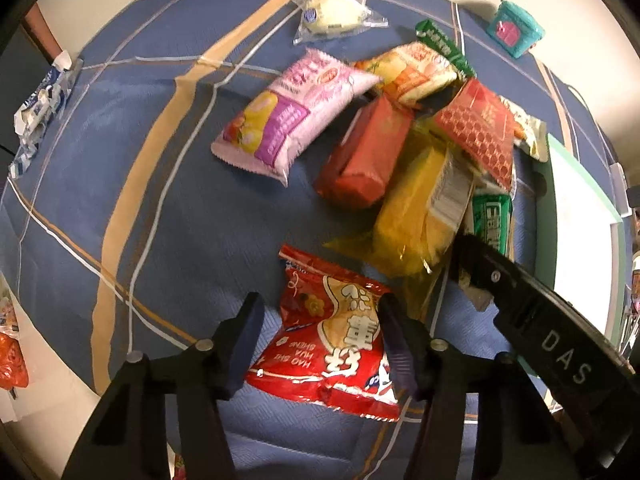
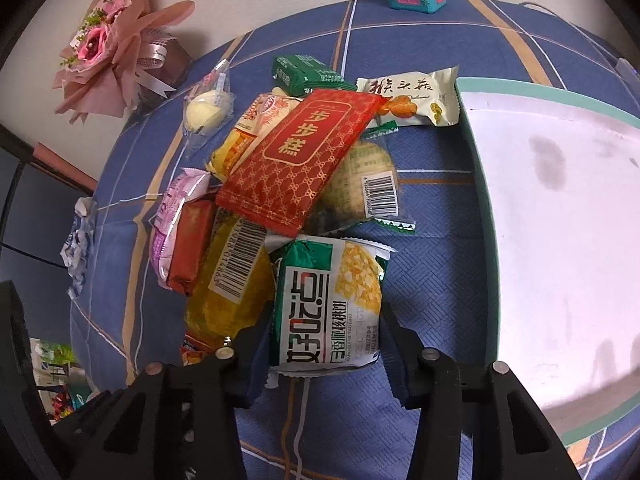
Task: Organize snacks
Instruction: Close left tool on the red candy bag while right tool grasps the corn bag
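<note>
Both tongs point steeply down at the snack pile on the blue-clothed worktop (image 2: 432, 200), each straddling one packet.

The left tongs (image 1: 320, 332) stand about half closed around a red packet (image 1: 332, 332) that lies alone, just clear of the pile. The right pad seems to touch the packet's edge, but a strip of cloth shows between the left pad and the packet, so this is not yet a grip. To do it well, close until both pads bite the body of the packet, not only the crimped edge, which would likely slip out.

The right tongs (image 2: 320, 332) are narrow, with a green-and-white packet (image 2: 328, 300) between the pads, both of which look pressed against its sides: it appears held. Its far end sits against a yellow packet (image 2: 228, 280) and close under the patterned red packet (image 2: 300, 160), so a straight lift is wiser than a drag, or the neighbours may come along.

The tray (image 2: 472, 152), white inside with a green rim, lies just to the right of the right tongs and looks empty: probably where the packets go. Carry them low and level, and release only once they are over the rim.
</note>
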Action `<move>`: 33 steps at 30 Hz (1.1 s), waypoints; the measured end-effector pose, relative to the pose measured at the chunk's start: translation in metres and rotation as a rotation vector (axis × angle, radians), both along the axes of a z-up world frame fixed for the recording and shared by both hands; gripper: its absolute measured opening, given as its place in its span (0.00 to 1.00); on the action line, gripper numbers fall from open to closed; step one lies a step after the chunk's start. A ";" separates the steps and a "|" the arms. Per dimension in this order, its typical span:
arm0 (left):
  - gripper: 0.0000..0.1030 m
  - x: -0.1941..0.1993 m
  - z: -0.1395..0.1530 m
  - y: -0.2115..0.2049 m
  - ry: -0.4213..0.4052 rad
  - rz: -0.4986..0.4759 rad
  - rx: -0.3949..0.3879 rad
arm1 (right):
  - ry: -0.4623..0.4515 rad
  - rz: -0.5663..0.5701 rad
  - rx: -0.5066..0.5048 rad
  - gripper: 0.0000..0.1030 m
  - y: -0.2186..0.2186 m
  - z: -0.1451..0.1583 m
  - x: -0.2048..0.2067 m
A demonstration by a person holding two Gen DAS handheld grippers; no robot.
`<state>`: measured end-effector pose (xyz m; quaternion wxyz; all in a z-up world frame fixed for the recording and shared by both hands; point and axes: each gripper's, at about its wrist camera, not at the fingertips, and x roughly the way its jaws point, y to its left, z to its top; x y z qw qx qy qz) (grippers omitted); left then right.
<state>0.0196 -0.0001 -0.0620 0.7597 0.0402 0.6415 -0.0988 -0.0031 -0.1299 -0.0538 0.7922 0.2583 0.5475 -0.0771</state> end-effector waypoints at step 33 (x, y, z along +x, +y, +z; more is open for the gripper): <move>0.37 -0.006 0.072 0.019 -0.199 0.053 -0.098 | -0.085 -0.119 -0.061 0.49 -0.050 0.057 -0.046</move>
